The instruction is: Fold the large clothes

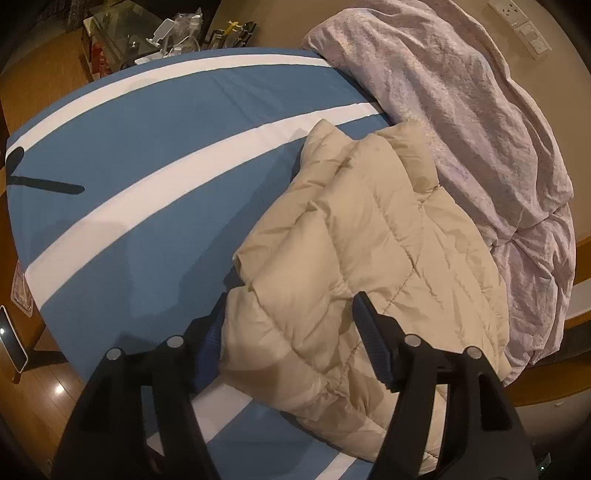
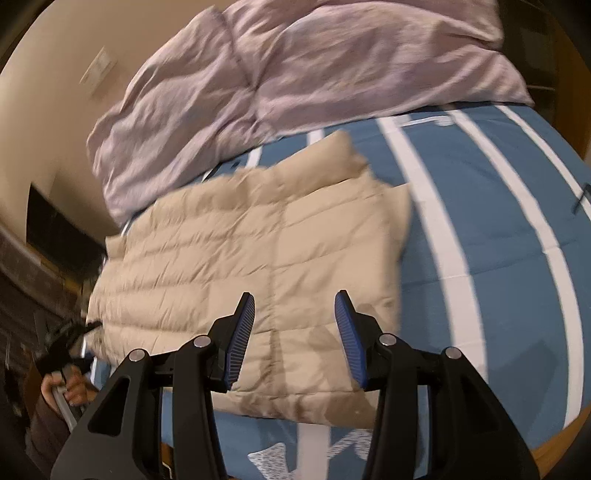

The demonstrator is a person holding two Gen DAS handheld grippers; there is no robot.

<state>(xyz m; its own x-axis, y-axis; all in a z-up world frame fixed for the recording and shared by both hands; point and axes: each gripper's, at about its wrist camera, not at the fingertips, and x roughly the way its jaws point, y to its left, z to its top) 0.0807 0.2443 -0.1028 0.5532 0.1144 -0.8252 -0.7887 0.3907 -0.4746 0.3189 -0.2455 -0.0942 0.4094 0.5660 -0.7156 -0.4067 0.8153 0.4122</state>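
A beige quilted puffer jacket (image 1: 362, 236) lies folded on the blue bed sheet with white stripes (image 1: 147, 140). My left gripper (image 1: 291, 325) is open, its jaws wide on either side of the jacket's near edge, the padding bulging between them. In the right wrist view the jacket (image 2: 258, 240) lies flat as a rough rectangle on the sheet (image 2: 480, 206). My right gripper (image 2: 295, 332) is open and empty, just above the jacket's near part. The left gripper (image 2: 66, 339) shows at the jacket's left edge, in a hand.
A crumpled lilac duvet (image 1: 461, 122) lies beside the jacket along the wall; it also shows in the right wrist view (image 2: 295, 66). A cluttered side table (image 1: 147, 33) stands beyond the bed. A phone (image 1: 11, 343) lies at the left. A black strap (image 1: 44, 184) lies on the sheet.
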